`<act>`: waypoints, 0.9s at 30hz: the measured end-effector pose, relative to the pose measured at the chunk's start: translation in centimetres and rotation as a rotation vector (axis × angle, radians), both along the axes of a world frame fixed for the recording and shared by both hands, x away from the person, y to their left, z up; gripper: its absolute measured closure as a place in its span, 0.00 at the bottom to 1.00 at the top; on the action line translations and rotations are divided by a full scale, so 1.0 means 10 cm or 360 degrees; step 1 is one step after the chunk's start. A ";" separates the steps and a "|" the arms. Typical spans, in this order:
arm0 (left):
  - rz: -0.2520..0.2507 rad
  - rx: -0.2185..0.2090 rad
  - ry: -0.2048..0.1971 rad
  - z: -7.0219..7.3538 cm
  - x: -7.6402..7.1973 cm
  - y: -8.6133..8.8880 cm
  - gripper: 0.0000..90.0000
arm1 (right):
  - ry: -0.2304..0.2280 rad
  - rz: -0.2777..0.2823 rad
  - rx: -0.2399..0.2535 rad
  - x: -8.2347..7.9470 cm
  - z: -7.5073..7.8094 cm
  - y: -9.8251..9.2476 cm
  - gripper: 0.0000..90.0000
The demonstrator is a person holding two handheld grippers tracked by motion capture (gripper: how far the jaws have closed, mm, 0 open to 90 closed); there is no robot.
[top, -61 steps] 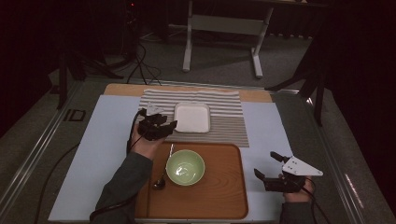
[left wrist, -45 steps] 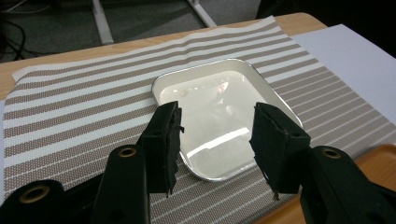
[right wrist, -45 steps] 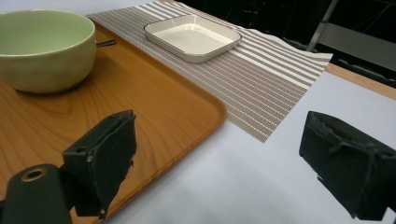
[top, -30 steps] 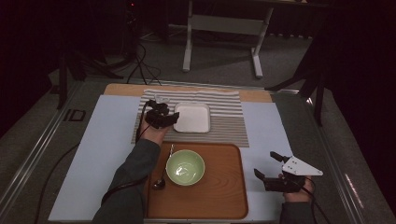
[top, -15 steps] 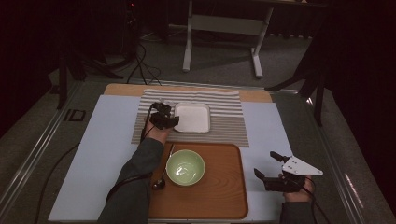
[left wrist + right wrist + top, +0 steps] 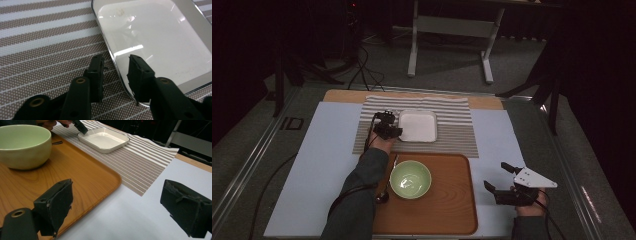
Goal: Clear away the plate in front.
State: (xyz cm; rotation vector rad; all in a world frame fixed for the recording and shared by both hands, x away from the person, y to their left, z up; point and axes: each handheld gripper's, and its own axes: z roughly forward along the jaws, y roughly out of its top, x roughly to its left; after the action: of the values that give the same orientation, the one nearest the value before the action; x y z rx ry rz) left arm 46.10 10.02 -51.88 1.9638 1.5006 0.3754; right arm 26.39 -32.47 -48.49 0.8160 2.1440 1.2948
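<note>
Left gripper (image 6: 396, 131) lowered to white dish (image 6: 418, 125) rim | jaws closing, straddling rim | forearm outstretched

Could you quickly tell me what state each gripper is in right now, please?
Left gripper: jaws have just been closing, straddling the white dish rim, not yet pressing on it.
Right gripper: open, nothing between its jaws.

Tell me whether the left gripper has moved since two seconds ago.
Yes. The left gripper has gone from beside the green bowl up the high view to the white dish; its jaws have been closing, straddling the dish's rim.
</note>
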 end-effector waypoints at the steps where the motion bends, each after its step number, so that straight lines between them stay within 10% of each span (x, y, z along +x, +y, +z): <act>1: 0.0002 -0.0006 0.0010 -0.01 0.00 0.00 0.77 | 0.0000 0.0000 0.0000 0.00 0.00 0.00 0.12; 23: 0.0024 -0.0099 0.0085 -0.04 0.06 0.04 0.97 | 0.0004 0.0003 -0.0006 0.00 0.00 0.00 0.12; 27: 0.0056 -0.0236 0.0080 0.02 0.06 0.09 0.99 | 0.0004 0.0003 -0.0006 0.00 0.00 0.00 0.12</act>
State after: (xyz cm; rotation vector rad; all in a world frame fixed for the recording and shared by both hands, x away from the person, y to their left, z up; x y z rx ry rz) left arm 46.73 10.92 -51.72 1.8448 1.5506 0.2242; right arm 26.42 -32.48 -48.51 0.8144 2.1489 1.2910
